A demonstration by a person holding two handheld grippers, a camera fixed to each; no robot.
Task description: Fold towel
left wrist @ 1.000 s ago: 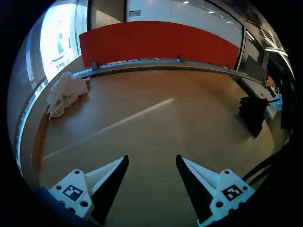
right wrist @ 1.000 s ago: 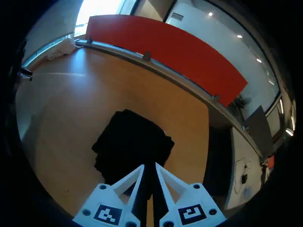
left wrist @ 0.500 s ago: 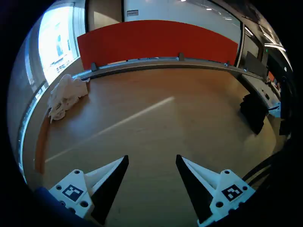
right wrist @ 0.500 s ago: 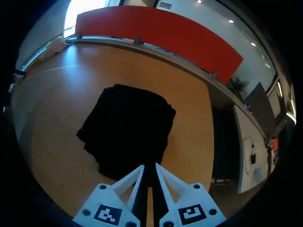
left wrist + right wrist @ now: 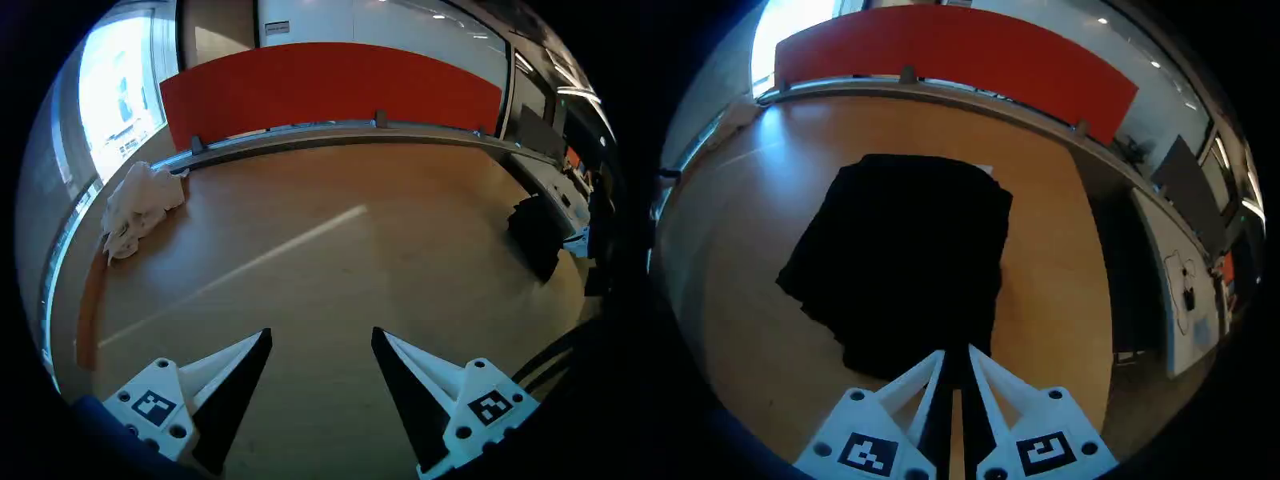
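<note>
Warm light wooden tabletop (image 5: 336, 208) pretty much everywhere, office-type room behind it, with a pale stripe of light slanting across the wood. Backed along the far edge by a grey metal rail (image 5: 320, 136) and a long red divider panel (image 5: 336, 84). Bright window (image 5: 120, 88) off past the far-left corner in the left gripper view. Small rectangular wall sign (image 5: 278, 26) above the red panel, way too tiny to read.

Left gripper (image 5: 321, 330): wide open, white fingers with black inner faces well apart, nothing but bare wood between them. Black-and-white square markers (image 5: 154, 406) near the base of each finger, code-type patterns rather than readable lettering.

Crumpled white cloth (image 5: 138, 204) heaped at the far-left corner of the table, just beside the rail, well apart from the left gripper.

Black towel (image 5: 904, 248), the actual task item: laid out in a rough rectangle on the wood straight ahead of the right gripper (image 5: 954, 358), near edge lumpy and running right up into the fingertips. Right gripper pinched together on that near edge, just a thin dark sliver between the tips. Same kind of square markers on its two fingers, again patterns only. From the left gripper view, same towel as a dark bunched shape near the table's right edge, far from the left gripper and well apart from the white cloth.
</note>
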